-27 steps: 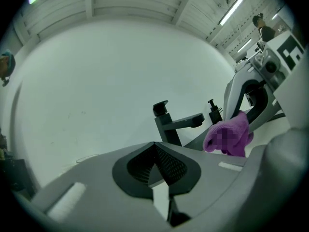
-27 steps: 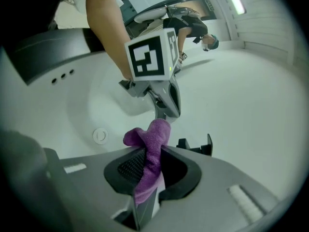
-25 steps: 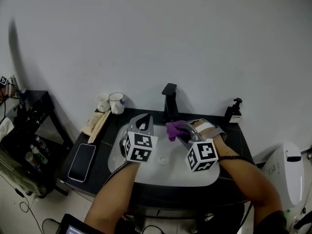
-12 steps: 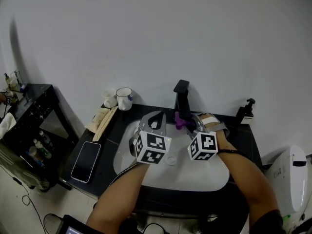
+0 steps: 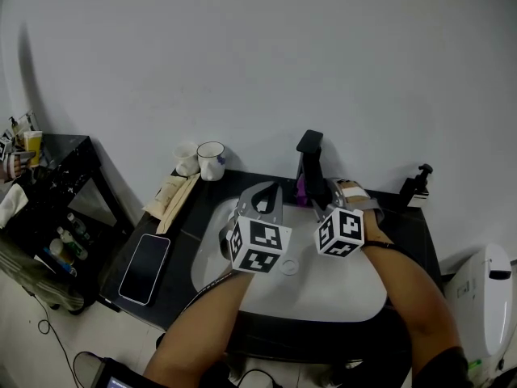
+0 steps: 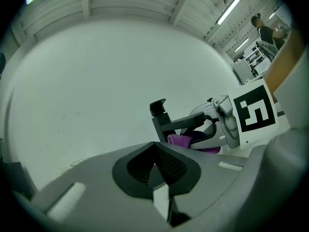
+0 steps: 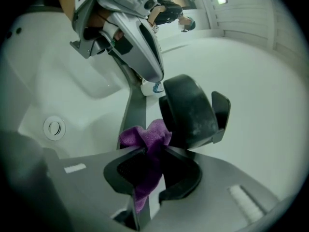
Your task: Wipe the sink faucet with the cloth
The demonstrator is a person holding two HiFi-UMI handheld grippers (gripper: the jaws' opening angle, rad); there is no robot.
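The black faucet (image 5: pixel 310 162) stands at the back of the white sink (image 5: pixel 323 285). My right gripper (image 5: pixel 317 197) is shut on a purple cloth (image 5: pixel 301 188) and holds it against the faucet's left side, low on the column. In the right gripper view the cloth (image 7: pixel 145 141) bunches out of the jaws and touches the faucet (image 7: pixel 190 111). My left gripper (image 5: pixel 266 191) hovers over the basin just left of the faucet, shut with nothing in it. From the left gripper view the faucet (image 6: pixel 161 116), the cloth (image 6: pixel 179 140) and the right gripper (image 6: pixel 219 124) lie ahead.
A phone (image 5: pixel 145 267) lies on the dark counter at the left. Two mugs (image 5: pixel 212 160) and wooden utensils (image 5: pixel 176 192) sit at the back left. A soap pump (image 5: pixel 414 186) stands at the back right. The drain (image 7: pixel 54 127) is in the basin. A dark shelf (image 5: pixel 48 208) stands left.
Both grippers have moved toward the back of the sink. The cloth has gone from in front of the faucet to against its column.
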